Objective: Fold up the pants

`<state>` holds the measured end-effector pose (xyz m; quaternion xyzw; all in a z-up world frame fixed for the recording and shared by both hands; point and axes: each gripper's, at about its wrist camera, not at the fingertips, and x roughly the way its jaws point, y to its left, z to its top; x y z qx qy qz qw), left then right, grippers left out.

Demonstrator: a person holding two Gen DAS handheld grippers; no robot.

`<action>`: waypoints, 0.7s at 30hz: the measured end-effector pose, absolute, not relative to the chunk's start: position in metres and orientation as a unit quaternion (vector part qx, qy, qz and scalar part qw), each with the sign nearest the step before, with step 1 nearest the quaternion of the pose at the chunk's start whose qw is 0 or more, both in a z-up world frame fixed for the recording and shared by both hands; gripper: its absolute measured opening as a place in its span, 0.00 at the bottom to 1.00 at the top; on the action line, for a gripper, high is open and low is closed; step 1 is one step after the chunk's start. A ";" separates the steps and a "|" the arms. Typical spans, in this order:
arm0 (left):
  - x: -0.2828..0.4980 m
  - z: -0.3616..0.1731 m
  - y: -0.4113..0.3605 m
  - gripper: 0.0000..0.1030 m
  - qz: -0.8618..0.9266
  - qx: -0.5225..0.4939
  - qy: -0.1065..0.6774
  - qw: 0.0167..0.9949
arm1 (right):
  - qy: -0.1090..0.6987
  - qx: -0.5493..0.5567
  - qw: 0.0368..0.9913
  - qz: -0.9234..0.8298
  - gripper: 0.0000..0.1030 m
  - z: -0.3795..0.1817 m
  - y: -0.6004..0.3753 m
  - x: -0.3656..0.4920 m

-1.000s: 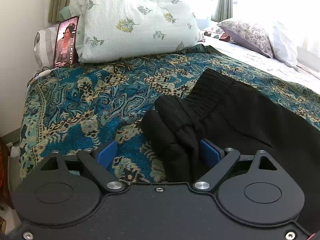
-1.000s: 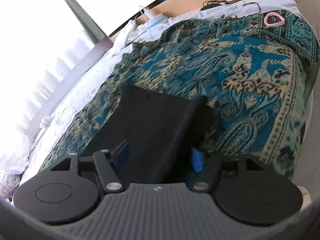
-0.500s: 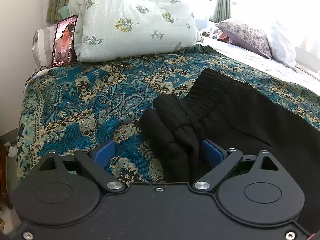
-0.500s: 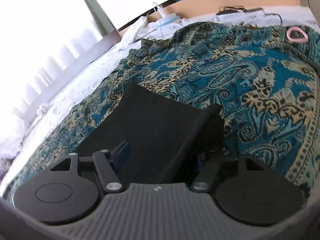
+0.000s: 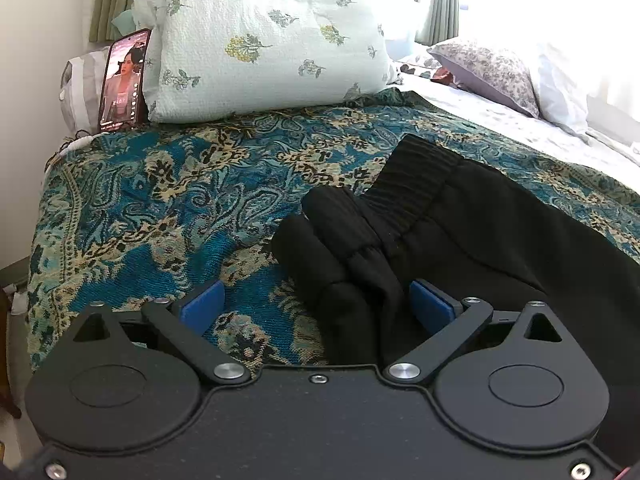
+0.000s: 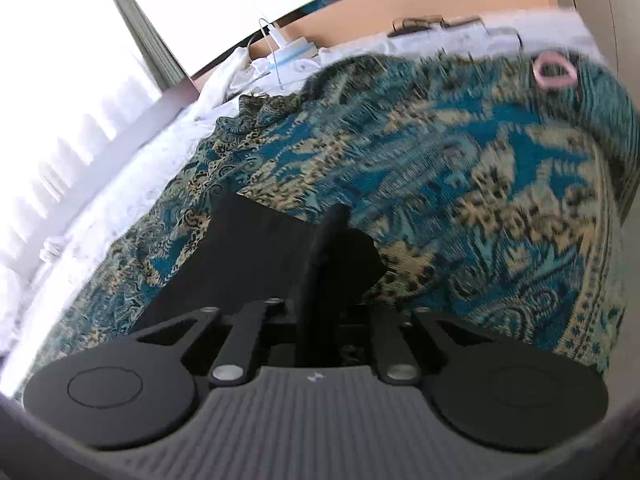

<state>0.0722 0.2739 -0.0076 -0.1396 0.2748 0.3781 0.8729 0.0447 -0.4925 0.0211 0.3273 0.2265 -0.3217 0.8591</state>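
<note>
Black pants [image 5: 472,232] lie on a teal patterned bedspread [image 5: 160,200], ribbed waistband toward the pillows, with a bunched fold at the near left corner. My left gripper [image 5: 316,306] is open, its blue pads either side of that bunched fold. In the right wrist view the pants' leg end [image 6: 248,256] lies on the bedspread [image 6: 480,184]. My right gripper [image 6: 320,312] is shut on a raised ridge of the black fabric, lifted off the bed.
A large floral pillow [image 5: 260,40] and a phone [image 5: 122,80] propped upright stand at the head of the bed. A purple pillow [image 5: 492,68] lies far right. A pink ring [image 6: 554,70] and cables [image 6: 280,48] lie at the far end.
My right gripper has closed on the pant leg end and lifted it, folding the fabric into a ridge. The left gripper has stayed open around the waistband fold.
</note>
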 end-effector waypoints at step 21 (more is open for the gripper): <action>0.068 -0.008 0.276 1.00 0.369 -0.154 0.265 0.878 | 0.314 -0.204 0.916 0.146 0.09 0.004 -0.023 0.103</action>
